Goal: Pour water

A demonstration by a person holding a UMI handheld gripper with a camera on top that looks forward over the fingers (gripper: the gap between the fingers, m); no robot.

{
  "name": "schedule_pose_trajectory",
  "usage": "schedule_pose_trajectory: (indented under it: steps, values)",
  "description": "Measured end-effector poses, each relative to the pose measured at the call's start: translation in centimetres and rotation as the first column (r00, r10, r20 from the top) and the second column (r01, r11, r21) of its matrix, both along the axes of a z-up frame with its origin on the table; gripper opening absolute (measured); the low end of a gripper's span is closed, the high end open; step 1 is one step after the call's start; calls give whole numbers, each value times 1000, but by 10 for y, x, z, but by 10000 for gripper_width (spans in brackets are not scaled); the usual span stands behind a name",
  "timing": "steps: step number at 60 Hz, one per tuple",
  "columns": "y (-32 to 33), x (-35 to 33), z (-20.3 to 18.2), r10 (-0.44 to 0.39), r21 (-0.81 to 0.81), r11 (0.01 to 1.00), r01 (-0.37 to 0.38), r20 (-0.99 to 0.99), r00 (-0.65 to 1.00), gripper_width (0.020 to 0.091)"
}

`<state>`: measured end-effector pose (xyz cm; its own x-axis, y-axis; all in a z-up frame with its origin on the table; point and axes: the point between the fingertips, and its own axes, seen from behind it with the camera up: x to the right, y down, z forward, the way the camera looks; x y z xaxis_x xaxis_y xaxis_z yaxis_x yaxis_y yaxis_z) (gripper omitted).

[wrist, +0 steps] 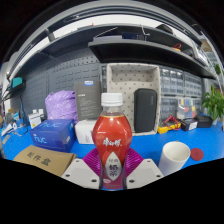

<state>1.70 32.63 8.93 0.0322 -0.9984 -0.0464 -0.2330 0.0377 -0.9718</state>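
A bottle of red drink with a white cap and a red-and-white label stands upright between my gripper's fingers. Both purple pads press against its lower body, so the fingers are shut on it. The bottle's base is hidden between the fingers. A white cup stands on the blue table ahead and to the right of the fingers, apart from the bottle.
A cardboard box lies at the near left. Behind it sit a blue box and a purple bag. A dark bin, a plant and small coloured items stand further back.
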Motion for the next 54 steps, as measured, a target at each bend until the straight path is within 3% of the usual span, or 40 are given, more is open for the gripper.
schedule_pose_trajectory:
  steps: [10, 19, 31, 35, 48, 54]
  values:
    - [-8, 3, 3, 15, 191, 982, -3, -61, 998, 264]
    - [-15, 2, 19, 27, 492, 870, 22, -93, 995, 265]
    - [-19, 3, 41, 25, 845, 528, 83, -113, 993, 273]
    - [-19, 2, 43, 36, 922, 371, 105, -127, 991, 272]
    - [-42, 4, 59, 14, 986, -34, 165, -165, 986, 272]
    - [-44, 5, 61, 25, 968, -173, 184, -183, 983, 272]
